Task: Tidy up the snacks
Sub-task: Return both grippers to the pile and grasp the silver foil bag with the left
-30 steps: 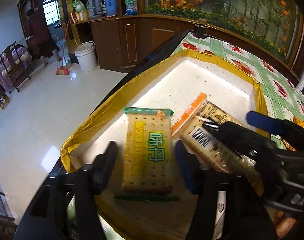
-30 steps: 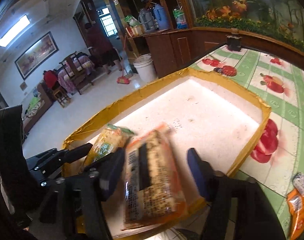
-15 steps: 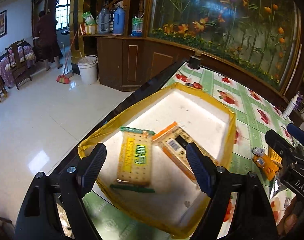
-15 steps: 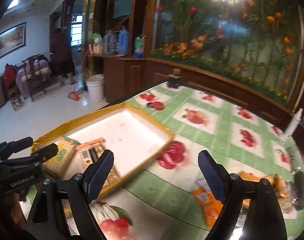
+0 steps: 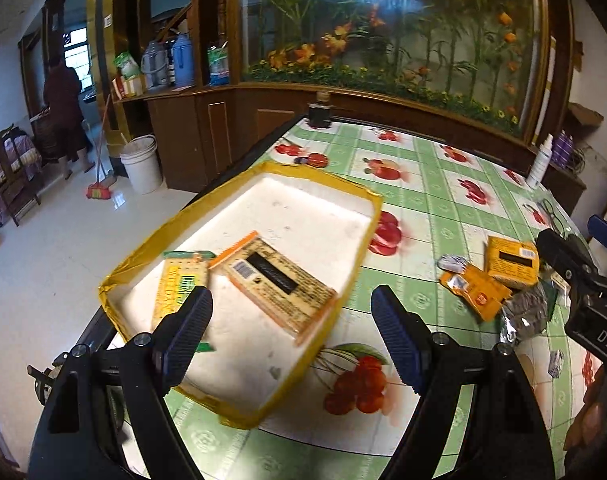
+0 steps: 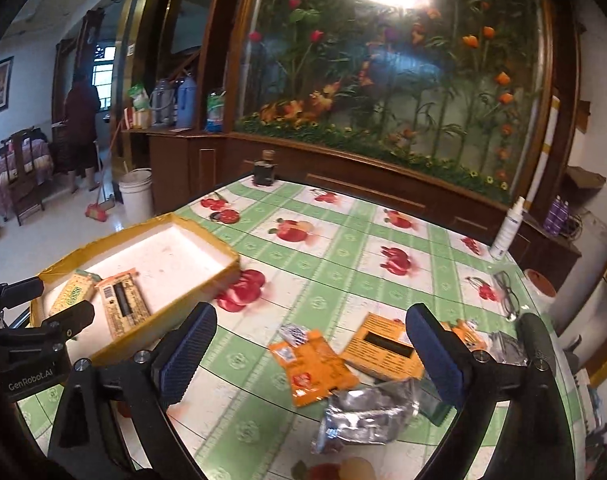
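A yellow-edged white tray [image 5: 359, 256] [image 6: 219, 268] lies on the table's left. In it rest a green-lettered cracker pack [image 5: 181, 284] [image 6: 73, 292] and an orange-trimmed cracker pack [image 5: 275, 280] [image 6: 123, 308]. Loose snacks lie to the right: an orange sachet [image 6: 315, 364] [image 5: 477, 290], an orange box [image 6: 379, 348] [image 5: 511, 260] and a silver foil bag [image 6: 363, 412] [image 5: 523, 316]. My left gripper [image 5: 291, 336] hovers open above the tray's near end, holding nothing. My right gripper [image 6: 311, 356] hangs over the loose snacks, its jaws still opening, nothing between them.
The table wears a green checked cloth with fruit prints [image 6: 343, 248]. A spray bottle [image 6: 507, 228] and glasses [image 6: 507, 296] sit far right, a dark jar [image 6: 263, 170] at the far edge. A wood cabinet with a flower panel stands behind. A person [image 6: 81, 128] stands far left.
Both grippers drew back and rose from the tray, leaving the two cracker packs in it. The right gripper let go of the orange-trimmed pack and swung right over the loose snacks.
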